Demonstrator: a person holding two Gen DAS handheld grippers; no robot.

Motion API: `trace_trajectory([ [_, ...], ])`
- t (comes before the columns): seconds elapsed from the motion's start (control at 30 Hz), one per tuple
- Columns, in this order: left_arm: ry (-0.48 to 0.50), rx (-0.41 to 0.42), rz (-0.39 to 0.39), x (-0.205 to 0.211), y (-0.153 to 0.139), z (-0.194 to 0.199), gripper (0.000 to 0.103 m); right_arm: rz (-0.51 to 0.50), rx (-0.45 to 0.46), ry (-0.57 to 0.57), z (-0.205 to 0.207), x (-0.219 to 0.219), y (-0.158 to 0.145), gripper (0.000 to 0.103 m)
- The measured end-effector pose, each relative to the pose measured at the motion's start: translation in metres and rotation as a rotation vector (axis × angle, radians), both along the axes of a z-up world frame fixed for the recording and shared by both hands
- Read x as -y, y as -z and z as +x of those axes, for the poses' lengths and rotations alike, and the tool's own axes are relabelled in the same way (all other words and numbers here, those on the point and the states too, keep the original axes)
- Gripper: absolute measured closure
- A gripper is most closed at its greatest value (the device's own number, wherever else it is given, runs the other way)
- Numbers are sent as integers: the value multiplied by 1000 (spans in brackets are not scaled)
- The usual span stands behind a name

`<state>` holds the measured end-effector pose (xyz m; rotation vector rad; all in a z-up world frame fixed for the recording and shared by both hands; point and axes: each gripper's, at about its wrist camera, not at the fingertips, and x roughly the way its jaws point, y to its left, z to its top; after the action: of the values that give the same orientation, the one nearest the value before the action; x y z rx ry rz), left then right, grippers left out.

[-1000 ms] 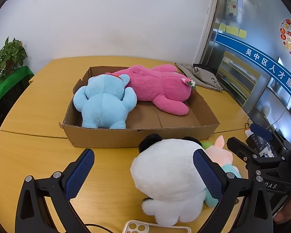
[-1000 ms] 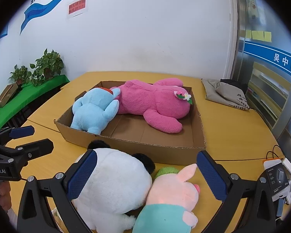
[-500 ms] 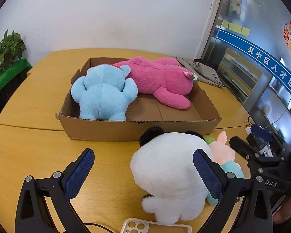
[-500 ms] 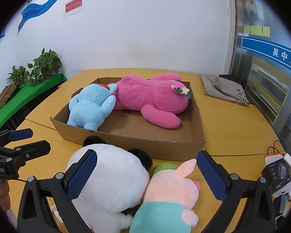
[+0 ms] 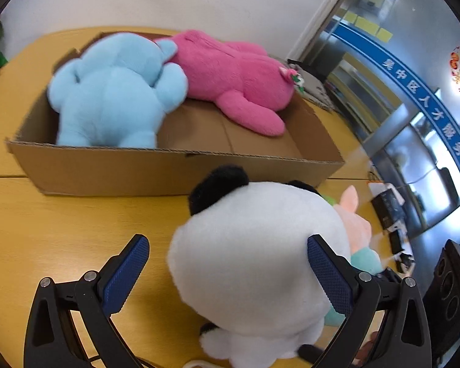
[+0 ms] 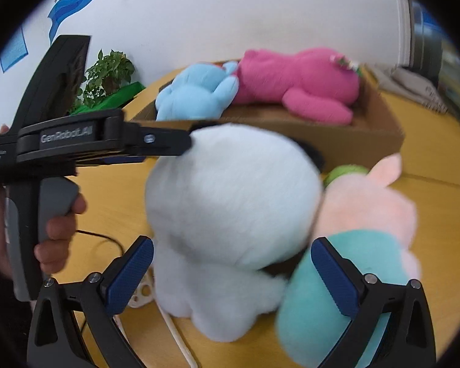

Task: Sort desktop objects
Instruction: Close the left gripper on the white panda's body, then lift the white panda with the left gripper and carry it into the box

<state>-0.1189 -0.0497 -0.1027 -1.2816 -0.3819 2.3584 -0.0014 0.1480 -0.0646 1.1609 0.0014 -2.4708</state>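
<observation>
White plush panda (image 5: 254, 257) fills lower centre of left wrist view, on table (image 5: 46, 214) in front of cardboard box (image 5: 174, 168). Left gripper (image 5: 227, 273) jaws wide apart either side of panda; we cannot tell if pads touch. Right gripper (image 6: 230, 273) jaws spread wide too, holding nothing — panda and pink-teal plush (image 6: 362, 245) blurred between them. Box holds blue plush (image 5: 113, 92) and pink plush (image 5: 230, 76). Panda's face hidden; phone case (image 6: 142, 291) at lower left mostly covered.

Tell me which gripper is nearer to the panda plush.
Left. The left gripper is open and straddles the panda plush, one finger on each side of its head. The right gripper is also open, low behind the panda's body, with one finger over the pig plush.
</observation>
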Motion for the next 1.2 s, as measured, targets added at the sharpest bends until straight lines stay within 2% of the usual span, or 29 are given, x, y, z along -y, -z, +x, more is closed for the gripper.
trace_trajectory([
  [0.1, 64, 18, 28, -3, 8, -6, 3, 50, -2, 17, -10, 12, 8, 0],
  [0.17, 91, 28, 44, -4, 9, -6, 22, 77, -11, 24, -16, 16, 11, 0],
  [0.3, 120, 27, 56, -3, 6, -1, 31, 80, -15, -3, -17, 20, 13, 0],
  [0.37, 115, 28, 53, 2, 3, 5, 34, 45, -18, -20, -16, 20, 10, 1],
  [0.53, 81, 32, 28, 28, -2, 24, 36, -32, -5, -103, -15, 33, 5, 1],
  [0.67, 60, 51, 82, 50, 6, 24, 36, -30, -10, -142, -13, 46, 7, 1],
  [0.77, 65, 48, 98, 54, 8, 24, 36, -14, -4, -153, -17, 36, 11, 1],
  [0.9, 74, 37, 72, 45, 6, 23, 37, 0, -9, -148, -21, 7, 7, 1],
  [1.0, 75, 31, 67, 41, 7, 21, 37, -17, 40, -163, -31, 1, 8, 1],
  [1.1, 74, 39, 81, 41, 8, 21, 39, -7, 75, -264, -26, 28, 13, 1],
  [1.2, 75, 41, 71, 41, 7, 24, 41, 115, 64, -248, -23, 54, 27, 1],
])
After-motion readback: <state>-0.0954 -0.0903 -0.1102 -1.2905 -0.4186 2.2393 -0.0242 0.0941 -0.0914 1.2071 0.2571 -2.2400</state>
